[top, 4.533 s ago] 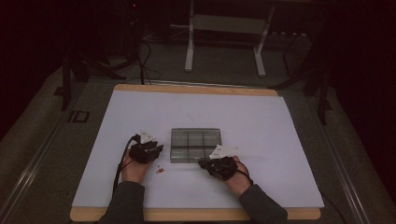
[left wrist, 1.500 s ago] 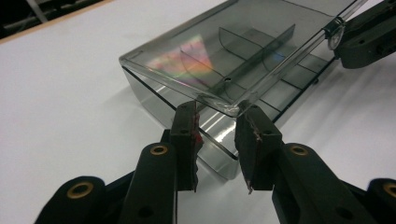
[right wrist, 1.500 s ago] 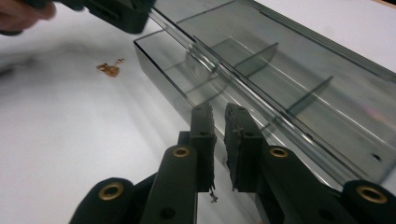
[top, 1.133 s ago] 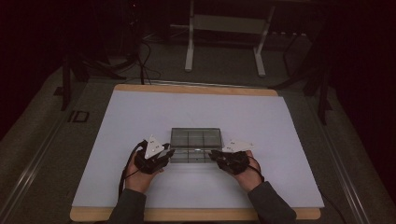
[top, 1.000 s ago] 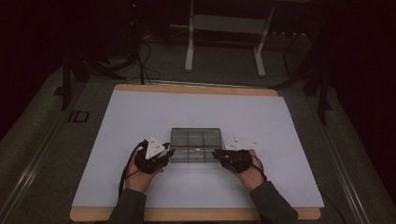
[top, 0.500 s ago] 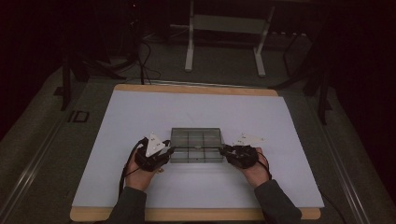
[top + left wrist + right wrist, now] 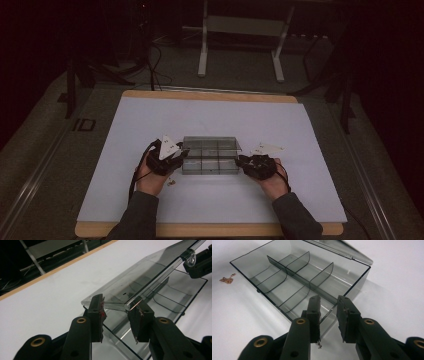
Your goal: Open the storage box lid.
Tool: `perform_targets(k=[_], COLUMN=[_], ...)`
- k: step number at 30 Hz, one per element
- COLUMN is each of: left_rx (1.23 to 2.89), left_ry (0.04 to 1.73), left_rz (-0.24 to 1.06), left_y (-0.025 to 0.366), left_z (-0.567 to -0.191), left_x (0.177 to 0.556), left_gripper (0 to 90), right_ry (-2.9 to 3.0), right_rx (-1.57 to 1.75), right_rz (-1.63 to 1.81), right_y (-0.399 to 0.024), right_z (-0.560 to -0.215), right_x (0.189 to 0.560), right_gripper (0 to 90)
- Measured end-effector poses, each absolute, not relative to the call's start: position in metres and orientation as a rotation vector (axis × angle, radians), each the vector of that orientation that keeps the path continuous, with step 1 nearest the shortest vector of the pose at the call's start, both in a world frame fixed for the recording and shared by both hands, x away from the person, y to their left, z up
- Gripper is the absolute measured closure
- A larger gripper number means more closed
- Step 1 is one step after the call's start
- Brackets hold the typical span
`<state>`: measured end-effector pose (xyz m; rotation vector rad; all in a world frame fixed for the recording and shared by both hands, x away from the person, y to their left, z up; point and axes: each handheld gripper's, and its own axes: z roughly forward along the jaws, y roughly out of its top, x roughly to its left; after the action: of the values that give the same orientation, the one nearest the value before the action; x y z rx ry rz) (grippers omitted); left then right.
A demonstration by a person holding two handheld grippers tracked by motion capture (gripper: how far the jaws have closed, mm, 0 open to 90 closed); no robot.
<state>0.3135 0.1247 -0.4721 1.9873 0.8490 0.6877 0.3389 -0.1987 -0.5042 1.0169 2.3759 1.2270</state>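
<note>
A smoky clear divided box [image 7: 210, 159] lies in the middle of the white mat, its lid [image 7: 140, 277] tilted up and open. My left gripper [image 7: 181, 155] is at the box's left end. Its jaws [image 7: 119, 301] are open, and the lid's near corner sits loosely between them. My right gripper [image 7: 242, 162] is at the right end. Its jaws [image 7: 329, 300] have just been opening and straddle the near corner of the end wall [image 7: 359, 282] without pressing on it. The compartments I can see into look empty.
A small copper-coloured chain [image 7: 171, 182] [image 7: 227, 279] lies on the mat beside the box, near the person's left hand. The white mat [image 7: 210, 120] stretches wide around the box, with a wooden table edge [image 7: 205, 95] at the back.
Since the oldest frame both hands have come up to the box's ends. Over the last second the right gripper slid a little to the right; the left hand stayed put.
</note>
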Motion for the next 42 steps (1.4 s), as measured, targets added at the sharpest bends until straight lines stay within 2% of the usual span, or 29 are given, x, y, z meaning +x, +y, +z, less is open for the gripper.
perform_targets(k=[42], left_rx=[1.988], left_ry=[0.923], left_rz=[0.672], left_y=[0.124], left_z=[-0.478], left_x=[0.368], left_gripper=[73.0], right_ry=[2.387], right_rx=[1.031], right_rz=[1.243], right_y=[-0.199], right_z=[-0.508], right_x=[0.341], right_gripper=[74.8])
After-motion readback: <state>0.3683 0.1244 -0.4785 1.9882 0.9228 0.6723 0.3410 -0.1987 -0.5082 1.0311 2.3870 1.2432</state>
